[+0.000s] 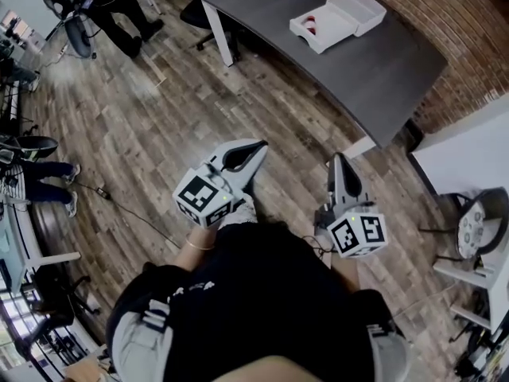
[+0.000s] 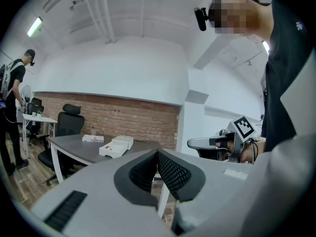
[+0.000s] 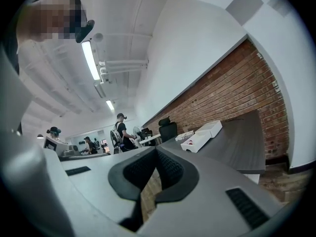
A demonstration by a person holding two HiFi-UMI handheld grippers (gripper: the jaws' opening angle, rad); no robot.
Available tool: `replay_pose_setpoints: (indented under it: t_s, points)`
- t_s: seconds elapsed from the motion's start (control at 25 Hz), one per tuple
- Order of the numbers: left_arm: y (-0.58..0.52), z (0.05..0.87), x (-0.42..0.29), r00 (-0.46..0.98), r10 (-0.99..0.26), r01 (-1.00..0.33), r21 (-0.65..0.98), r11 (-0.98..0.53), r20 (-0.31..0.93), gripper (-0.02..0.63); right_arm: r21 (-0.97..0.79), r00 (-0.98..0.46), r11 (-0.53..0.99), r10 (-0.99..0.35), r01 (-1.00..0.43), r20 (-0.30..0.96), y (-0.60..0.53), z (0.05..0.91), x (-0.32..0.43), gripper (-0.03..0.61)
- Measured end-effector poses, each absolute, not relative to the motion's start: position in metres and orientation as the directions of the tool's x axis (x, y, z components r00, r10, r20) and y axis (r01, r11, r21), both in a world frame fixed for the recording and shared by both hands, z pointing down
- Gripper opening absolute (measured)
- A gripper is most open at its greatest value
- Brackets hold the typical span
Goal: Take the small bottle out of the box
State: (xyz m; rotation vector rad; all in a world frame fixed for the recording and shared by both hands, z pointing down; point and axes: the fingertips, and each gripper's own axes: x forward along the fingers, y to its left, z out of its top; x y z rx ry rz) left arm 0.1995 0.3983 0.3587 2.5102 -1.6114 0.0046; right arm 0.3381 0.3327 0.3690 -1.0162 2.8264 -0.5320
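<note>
Grey desk bearing open white box, a red item in its tray — we take it for the small bottle; left gripper and right gripper both clamped together on nothing, well apart from it — approach step, and next we must close in and spread one pair of jaws.

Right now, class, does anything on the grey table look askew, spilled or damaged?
Nothing stands out. The white box lies open and flat on the grey table, with nothing spilled around it.
</note>
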Motion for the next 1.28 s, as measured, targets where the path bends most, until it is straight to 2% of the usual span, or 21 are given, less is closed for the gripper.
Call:
replay_pose_setpoints:
  t_s: [0.48,1.12,1.28]
  points:
    - [0.312,0.36,0.136,0.518,-0.853,-0.852,0.125,-0.508,0.068,0.003,-0.338,-0.714,0.666,-0.699,-0.665,0.027,0.266,0.364,0.276,0.0]
    - [0.25,0.361,0.017,0.566,-0.823,-0.82,0.132,-0.557,0.042,0.003,-0.322,-0.675,0.631,-0.737,-0.705,0.035,0.209,0.361,0.16,0.002]
    - [0.241,0.364,-0.003,0.572,-0.819,-0.815,0.142,-0.562,0.038,0.003,-0.314,-0.663,0.62,-0.748,-0.719,0.043,0.201,0.362,0.142,0.018]
